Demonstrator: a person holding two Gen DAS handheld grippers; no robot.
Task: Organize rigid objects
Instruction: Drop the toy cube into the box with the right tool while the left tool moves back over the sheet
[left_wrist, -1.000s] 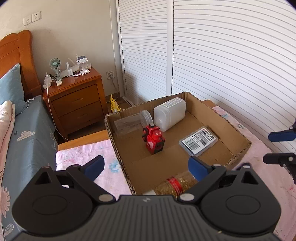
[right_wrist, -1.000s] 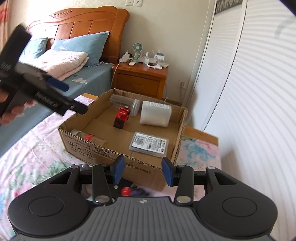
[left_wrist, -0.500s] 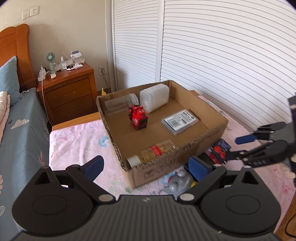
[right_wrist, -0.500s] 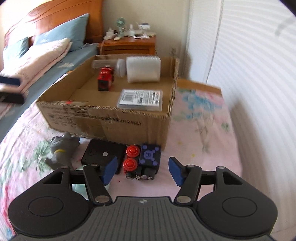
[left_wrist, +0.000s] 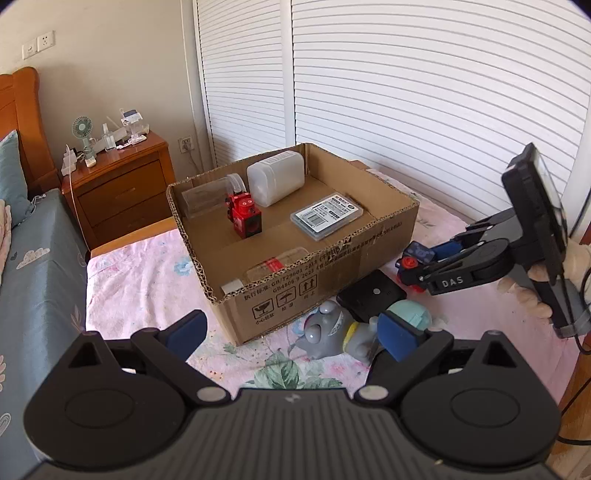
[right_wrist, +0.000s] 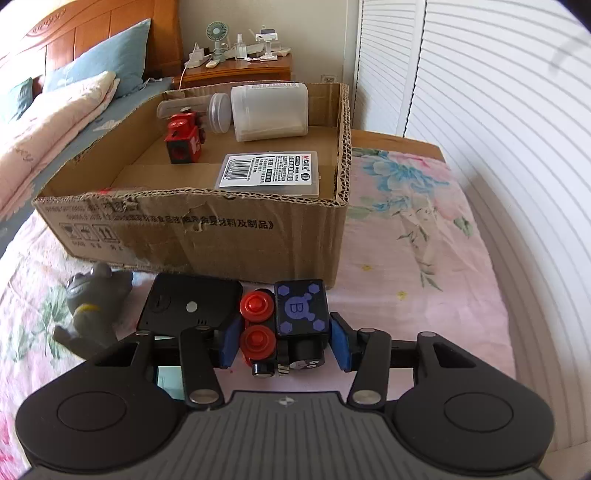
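Here the toy truck (right_wrist: 286, 325) sits between the right gripper's (right_wrist: 283, 341) parted, untouching pads.

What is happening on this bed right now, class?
A person is tidying hard objects into a brown cardboard box. The right gripper is open around a black toy truck with red wheels and a blue-patterned top, not yet clamped. The left gripper hovers open near a grey cartoon figurine, holding nothing.

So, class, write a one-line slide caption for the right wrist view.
Open right gripper straddles a dark blue-and-red block toy lying before the brown cardboard box on the pink floral bedspread.
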